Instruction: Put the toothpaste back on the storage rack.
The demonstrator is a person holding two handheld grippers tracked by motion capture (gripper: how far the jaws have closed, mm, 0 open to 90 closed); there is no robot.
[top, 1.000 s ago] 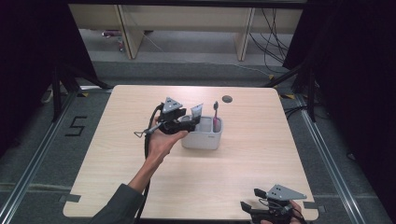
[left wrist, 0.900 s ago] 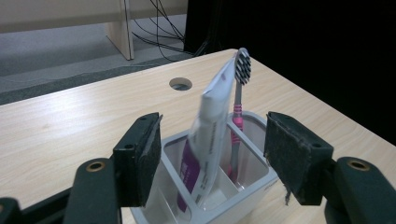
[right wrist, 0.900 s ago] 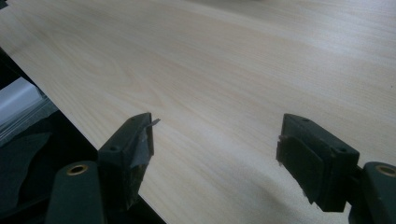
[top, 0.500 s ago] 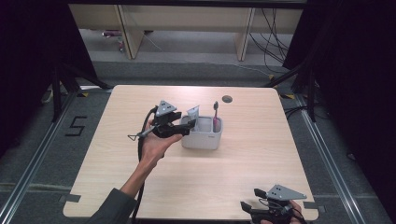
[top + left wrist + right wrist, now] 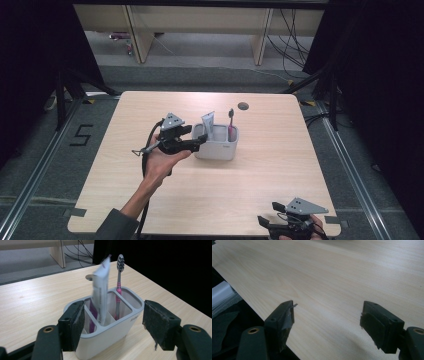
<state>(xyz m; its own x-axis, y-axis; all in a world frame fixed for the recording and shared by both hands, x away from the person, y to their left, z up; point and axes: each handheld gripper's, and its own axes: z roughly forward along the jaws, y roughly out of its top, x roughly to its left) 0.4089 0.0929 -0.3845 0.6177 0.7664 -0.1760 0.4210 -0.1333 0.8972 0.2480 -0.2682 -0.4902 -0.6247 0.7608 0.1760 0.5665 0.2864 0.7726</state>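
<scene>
A light grey holder (image 5: 220,147) (image 5: 112,340) with several compartments stands at the table's middle. A white toothpaste tube (image 5: 208,125) (image 5: 100,295) stands upright in its middle compartment. A pink-handled toothbrush (image 5: 231,122) (image 5: 119,277) stands in the compartment next to it, head up. My left gripper (image 5: 200,141) (image 5: 112,325) hovers just left of the holder, pointing at it, open, with its pads clear of the holder's wall. My right gripper (image 5: 262,222) (image 5: 327,320) rests open at the table's near right corner with only bare wood between its jaws.
A dark round cable hole (image 5: 243,105) sits near the table's far edge (image 5: 205,93). The near edge (image 5: 249,305) runs just under my right gripper. Wooden shelving (image 5: 140,30) and cables stand on the floor beyond the table.
My left gripper has drawn back to the left, away from the holder. The tube and toothbrush stay standing in it. The right gripper has kept still.
</scene>
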